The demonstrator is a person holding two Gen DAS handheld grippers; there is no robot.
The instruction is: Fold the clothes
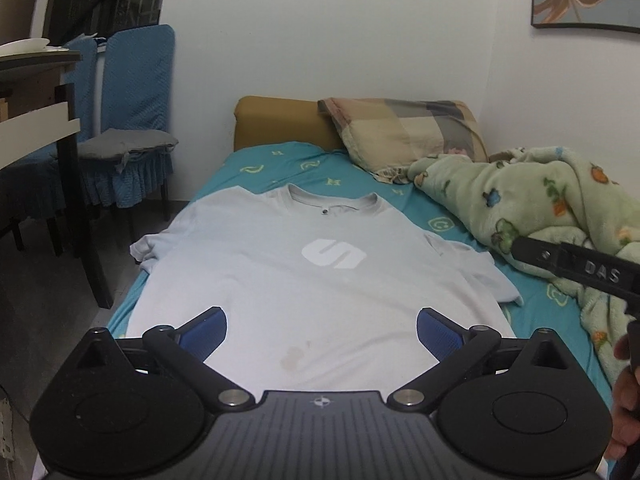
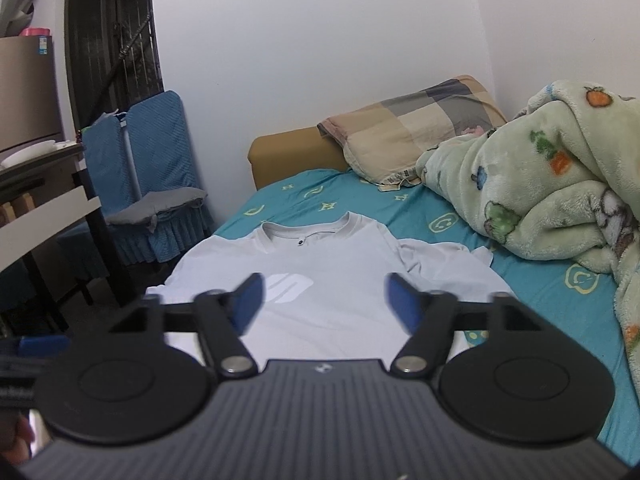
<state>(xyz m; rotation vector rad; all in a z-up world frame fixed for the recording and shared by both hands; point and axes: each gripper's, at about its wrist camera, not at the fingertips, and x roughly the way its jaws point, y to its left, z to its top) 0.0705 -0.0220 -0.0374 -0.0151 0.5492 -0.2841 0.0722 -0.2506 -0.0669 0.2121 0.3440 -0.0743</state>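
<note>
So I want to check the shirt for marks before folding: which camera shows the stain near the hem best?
The left wrist view: the faint brownish stain lies in plain sight on the white T-shirt, between the open fingers of the left hand-held gripper. In the right wrist view the gripper body hides that lower part.

the t-shirt (image 1: 280, 280) is pale grey-white with a white s-shaped logo on the chest (and a faint brownish stain near the hem). under it the bed sheet (image 1: 256, 160) is teal, printed with pale yellow-green symbols and smiley faces. at the far end the pillow (image 1: 404, 128) is a check of beige, tan and grey, against a mustard headboard (image 1: 276, 124). on the right the blanket (image 1: 532, 196) is light green fleece with orange, blue and green motifs. the chairs (image 1: 136, 92) on the left wear blue quilted covers. both grippers have blue pads (image 1: 206, 330) on black fingers.
</note>
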